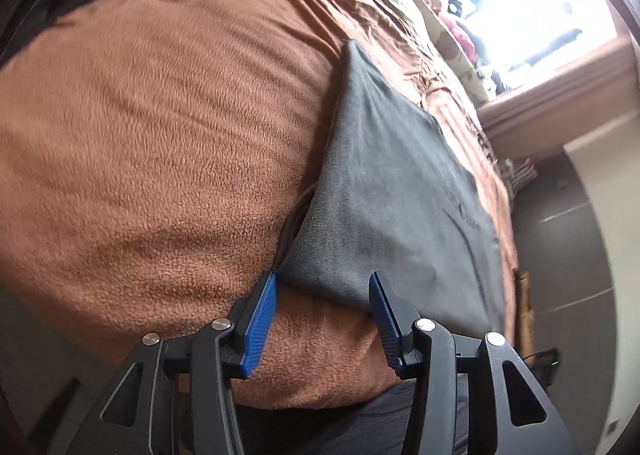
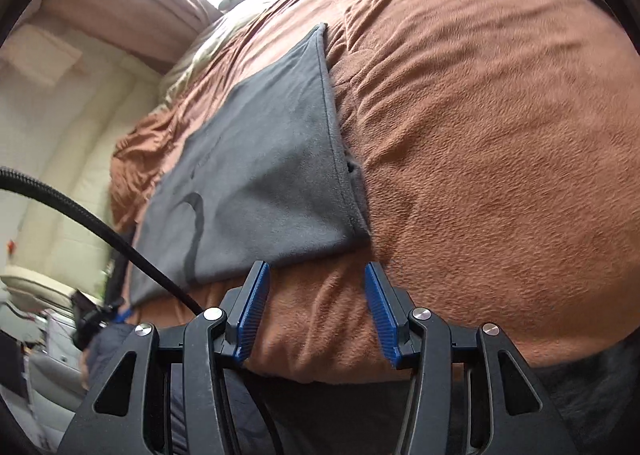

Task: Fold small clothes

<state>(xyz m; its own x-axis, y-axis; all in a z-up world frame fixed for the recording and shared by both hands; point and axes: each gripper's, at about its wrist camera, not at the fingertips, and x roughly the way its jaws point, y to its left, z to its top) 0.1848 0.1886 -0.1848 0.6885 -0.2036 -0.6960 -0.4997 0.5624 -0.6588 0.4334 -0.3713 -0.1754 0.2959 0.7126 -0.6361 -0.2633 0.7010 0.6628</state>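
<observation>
Both our grippers, left gripper [image 1: 323, 287] and right gripper [image 2: 316, 275], gape empty at the near hem of the grey garment [image 1: 396, 191] (flat on the brown blanket [image 1: 160, 135]); next we pinch its corners.

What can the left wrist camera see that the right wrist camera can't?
Only the left wrist view shows the left gripper, jaws open, at the near corner of the grey cloth, and the window lit bright.

Only the right wrist view shows the right gripper, jaws open, a black cable curving in from the left, and a pale wall.

Both show the grey cloth lying flat on the brown blanket.
</observation>
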